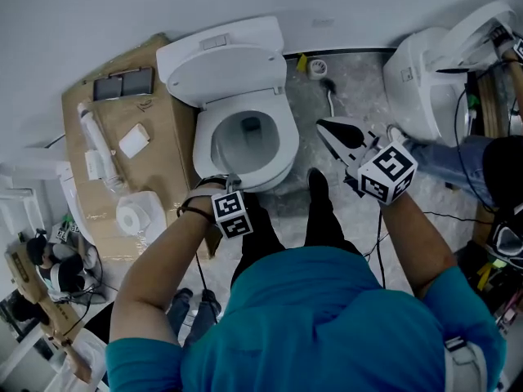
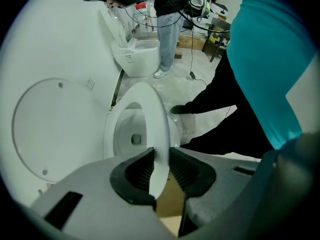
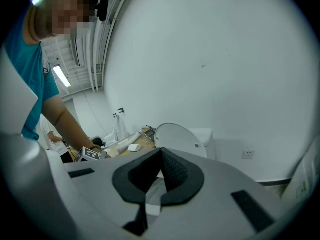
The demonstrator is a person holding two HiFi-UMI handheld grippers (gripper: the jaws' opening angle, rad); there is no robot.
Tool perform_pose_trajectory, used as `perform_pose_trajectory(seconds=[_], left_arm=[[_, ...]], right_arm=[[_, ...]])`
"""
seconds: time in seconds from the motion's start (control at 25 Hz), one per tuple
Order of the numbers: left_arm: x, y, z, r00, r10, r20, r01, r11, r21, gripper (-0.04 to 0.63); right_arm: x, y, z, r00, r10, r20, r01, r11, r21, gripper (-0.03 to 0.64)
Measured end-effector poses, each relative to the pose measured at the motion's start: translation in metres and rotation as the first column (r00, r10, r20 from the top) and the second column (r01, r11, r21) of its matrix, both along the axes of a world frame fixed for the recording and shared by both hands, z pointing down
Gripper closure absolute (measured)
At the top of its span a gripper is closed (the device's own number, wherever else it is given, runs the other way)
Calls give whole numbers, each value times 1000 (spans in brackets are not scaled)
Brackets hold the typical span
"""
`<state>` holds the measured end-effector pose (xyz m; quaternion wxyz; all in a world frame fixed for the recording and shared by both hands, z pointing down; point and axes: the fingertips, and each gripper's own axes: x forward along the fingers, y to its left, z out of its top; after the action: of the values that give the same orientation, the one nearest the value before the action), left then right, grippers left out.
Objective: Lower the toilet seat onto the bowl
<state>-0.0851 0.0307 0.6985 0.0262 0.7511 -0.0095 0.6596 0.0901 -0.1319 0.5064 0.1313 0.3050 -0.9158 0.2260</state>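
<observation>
The toilet [image 1: 253, 31] stands on the floor [image 1: 359, 88] against the wall, with its lid [image 1: 229, 72] upright against the tank. The seat [image 1: 286, 137] is down over the bowl [image 1: 245, 133]; whether it rests fully on the rim cannot be told.

The left hand-held gripper [image 1: 229, 183] points straight down at the front edge of the seat, its marker cube [image 1: 231, 213] toward the person. In the left gripper view its jaws [image 2: 161, 169] stand apart with the front edge of the seat [image 2: 155, 119] running between them. A gap shows beside the right pad, so they do not clamp it.

The right hand-held gripper [image 1: 325, 125] hangs over the floor to the right of the bowl, apart from the toilet. Its tips are together and there is nothing between them, as the right gripper view [image 3: 161, 156] shows, with the lid [image 3: 177, 139] beyond.

Cardboard [image 1: 163, 129] lies on the floor along the toilet's left side, with a paper roll [image 1: 131, 216] near its front edge. A second toilet [image 1: 425, 80] stands at the floor's far right.
</observation>
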Motion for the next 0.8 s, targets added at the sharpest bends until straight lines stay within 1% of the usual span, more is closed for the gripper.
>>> perform_pose_trajectory(seconds=[0.36, 0.8], left_arm=[[3, 25, 29, 1000, -14, -19, 14, 1000, 4, 505], [4, 50, 70, 1000, -2, -6, 2, 1000, -6, 499]], right_arm=[[-7, 6, 41, 1000, -13, -12, 12, 999, -44, 626], [-12, 8, 84, 999, -24, -23, 22, 997, -78, 626]])
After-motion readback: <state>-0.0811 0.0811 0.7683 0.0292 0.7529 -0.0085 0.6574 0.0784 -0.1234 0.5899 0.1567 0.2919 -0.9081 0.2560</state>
